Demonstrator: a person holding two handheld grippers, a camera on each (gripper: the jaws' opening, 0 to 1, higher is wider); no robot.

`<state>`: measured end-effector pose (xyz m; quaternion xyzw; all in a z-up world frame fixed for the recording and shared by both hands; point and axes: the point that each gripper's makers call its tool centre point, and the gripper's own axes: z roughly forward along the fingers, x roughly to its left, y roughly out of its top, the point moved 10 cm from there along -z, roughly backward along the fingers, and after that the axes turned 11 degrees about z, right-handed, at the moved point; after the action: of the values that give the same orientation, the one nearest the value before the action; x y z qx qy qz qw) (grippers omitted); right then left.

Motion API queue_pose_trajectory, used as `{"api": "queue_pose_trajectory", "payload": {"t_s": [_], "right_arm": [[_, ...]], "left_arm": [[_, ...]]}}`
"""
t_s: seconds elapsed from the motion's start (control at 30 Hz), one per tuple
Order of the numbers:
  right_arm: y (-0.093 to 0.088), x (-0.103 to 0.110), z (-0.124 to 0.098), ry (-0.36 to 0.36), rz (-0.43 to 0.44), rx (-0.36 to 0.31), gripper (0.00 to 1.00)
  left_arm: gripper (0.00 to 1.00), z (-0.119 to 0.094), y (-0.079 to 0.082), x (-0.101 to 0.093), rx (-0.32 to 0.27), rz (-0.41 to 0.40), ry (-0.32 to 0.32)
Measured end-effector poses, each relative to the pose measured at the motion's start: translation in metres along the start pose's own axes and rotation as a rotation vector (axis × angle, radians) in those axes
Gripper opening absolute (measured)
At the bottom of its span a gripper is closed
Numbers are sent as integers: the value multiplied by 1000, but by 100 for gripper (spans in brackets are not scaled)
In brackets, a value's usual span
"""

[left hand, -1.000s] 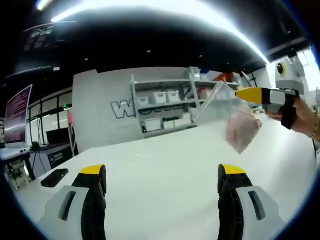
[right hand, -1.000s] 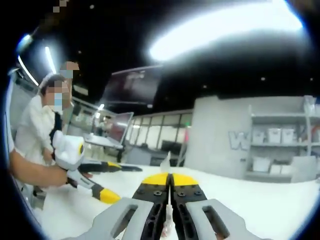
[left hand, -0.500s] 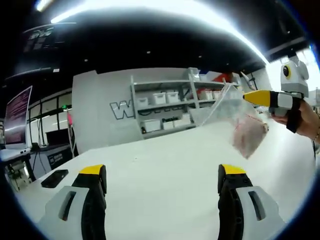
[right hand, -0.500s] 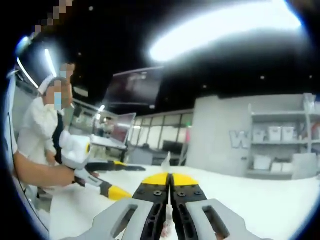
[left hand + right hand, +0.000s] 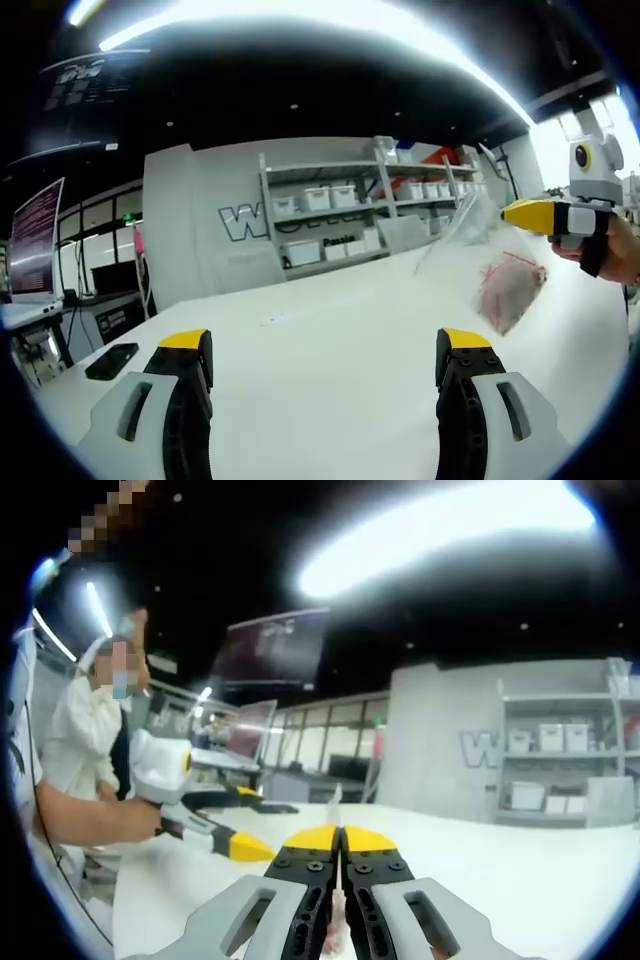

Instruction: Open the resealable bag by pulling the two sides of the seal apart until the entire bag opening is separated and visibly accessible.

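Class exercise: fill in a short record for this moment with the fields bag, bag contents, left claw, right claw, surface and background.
bag: clear resealable bag, hanging in the air from the right claw above the table
bag contents: something reddish low in the bag, too blurred to name
left claw: open, holding nothing, over the table
right claw: shut on the bag's top edge
surface: white table
background: shelves with white bins, phone on a side desk

The bag's [image 5: 490,270] reddish contents are blurred, perhaps a mesh.
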<state>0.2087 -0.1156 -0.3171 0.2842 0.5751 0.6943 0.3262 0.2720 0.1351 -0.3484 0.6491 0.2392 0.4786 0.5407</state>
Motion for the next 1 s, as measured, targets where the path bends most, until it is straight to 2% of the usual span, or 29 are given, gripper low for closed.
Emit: {"api": "queue_pose_trajectory", "payload": {"t_s": [0.57, 0.87, 1.0], "right_arm": [[-22, 5, -16, 16, 35, 44, 0], [-25, 11, -19, 36, 38, 54, 0], [-26, 15, -21, 48, 25, 59, 0]], "left_arm": [[88, -15, 5, 4, 0, 4, -18], [87, -20, 10, 0, -12, 18, -41], [85, -29, 12, 1, -20, 28, -54]]}}
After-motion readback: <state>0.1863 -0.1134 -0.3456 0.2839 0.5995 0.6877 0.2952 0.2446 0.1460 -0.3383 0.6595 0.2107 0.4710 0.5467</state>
